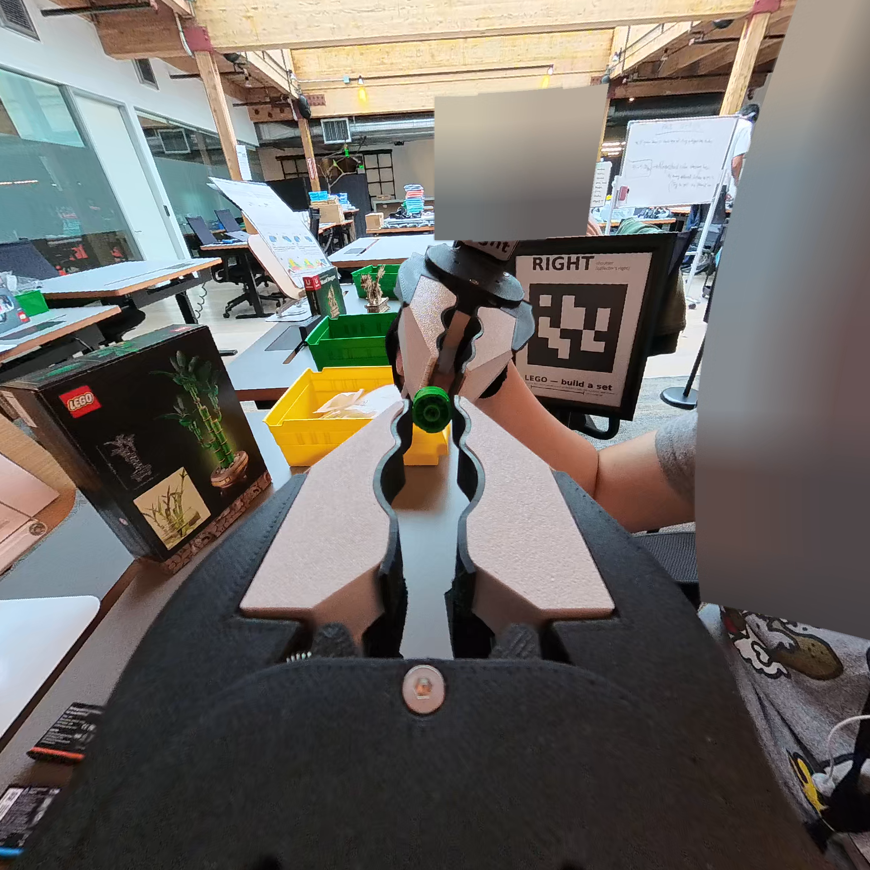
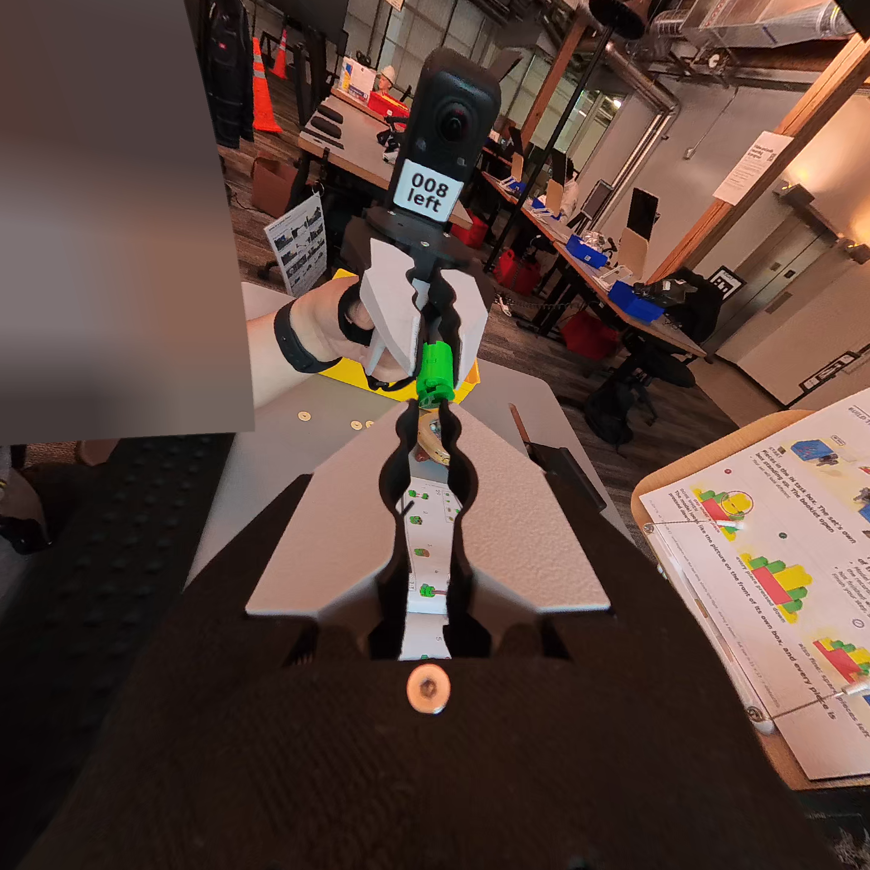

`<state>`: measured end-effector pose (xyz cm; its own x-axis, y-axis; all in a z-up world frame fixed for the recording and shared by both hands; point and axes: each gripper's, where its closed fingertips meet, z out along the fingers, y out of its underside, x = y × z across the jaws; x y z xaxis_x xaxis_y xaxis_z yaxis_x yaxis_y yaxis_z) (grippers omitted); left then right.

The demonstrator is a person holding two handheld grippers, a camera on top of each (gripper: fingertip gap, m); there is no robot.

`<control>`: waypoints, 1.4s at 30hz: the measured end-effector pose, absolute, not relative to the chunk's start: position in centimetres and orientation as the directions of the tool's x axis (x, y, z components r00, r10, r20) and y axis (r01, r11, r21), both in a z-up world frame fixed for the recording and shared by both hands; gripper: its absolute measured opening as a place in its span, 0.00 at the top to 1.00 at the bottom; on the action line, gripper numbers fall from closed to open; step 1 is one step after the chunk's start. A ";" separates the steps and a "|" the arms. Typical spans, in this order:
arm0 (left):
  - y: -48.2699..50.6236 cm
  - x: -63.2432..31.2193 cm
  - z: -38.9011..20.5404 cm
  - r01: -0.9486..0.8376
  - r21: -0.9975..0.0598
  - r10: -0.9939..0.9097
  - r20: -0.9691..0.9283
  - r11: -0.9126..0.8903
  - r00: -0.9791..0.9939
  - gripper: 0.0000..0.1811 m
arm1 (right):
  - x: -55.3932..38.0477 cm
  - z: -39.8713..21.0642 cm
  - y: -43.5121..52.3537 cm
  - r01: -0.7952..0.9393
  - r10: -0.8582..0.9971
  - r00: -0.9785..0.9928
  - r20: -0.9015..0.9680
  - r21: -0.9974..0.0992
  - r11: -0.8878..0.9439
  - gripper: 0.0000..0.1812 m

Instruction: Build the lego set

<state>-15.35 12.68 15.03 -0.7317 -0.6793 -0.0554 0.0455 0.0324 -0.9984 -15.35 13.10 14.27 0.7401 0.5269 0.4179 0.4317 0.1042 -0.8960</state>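
Observation:
A green round lego piece [image 1: 430, 410] is held in the air between the two grippers, which face each other tip to tip. My left gripper [image 1: 429, 407] is shut on it; in the right wrist view the left gripper [image 2: 435, 372] clamps the green piece [image 2: 435, 369] across its barrel. My right gripper [image 1: 443, 383] is closed on a thin dark axle [image 1: 445, 362] whose end meets the green piece. In its own view the right gripper [image 2: 429, 407] touches the piece's lower end, and the axle is hidden.
The lego set box [image 1: 141, 438] stands at the left. A yellow bin [image 1: 320, 419] with bags and a green bin [image 1: 353, 343] sit behind the grippers. The open booklet [image 2: 426, 565] and a tan curved piece [image 2: 430, 442] lie below. A picture sheet [image 2: 777, 565] lies at the right. The tips of both grippers are at nearly the same place.

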 end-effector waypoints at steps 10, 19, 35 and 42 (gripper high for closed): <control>12.8 -14.7 14.8 0.032 -0.999 -0.690 -0.036 0.018 -0.723 0.93 | -14.6 13.9 13.8 0.419 0.506 0.764 0.401 -0.904 0.084 0.98; 12.9 -14.4 14.4 0.009 -1.000 -0.690 -0.015 0.012 -0.724 0.93 | -14.2 13.6 13.9 0.430 0.501 0.767 0.401 -0.900 0.063 0.98; 12.3 -15.2 15.2 0.026 -0.998 -0.635 0.010 -0.048 -0.773 0.93 | -15.0 14.4 13.3 0.411 0.521 0.749 0.410 -0.904 0.120 0.98; 12.0 -15.6 15.7 0.027 -0.996 -0.599 0.031 -0.087 -0.800 0.93 | -15.4 14.7 13.0 0.395 0.539 0.739 0.405 -0.908 0.141 0.98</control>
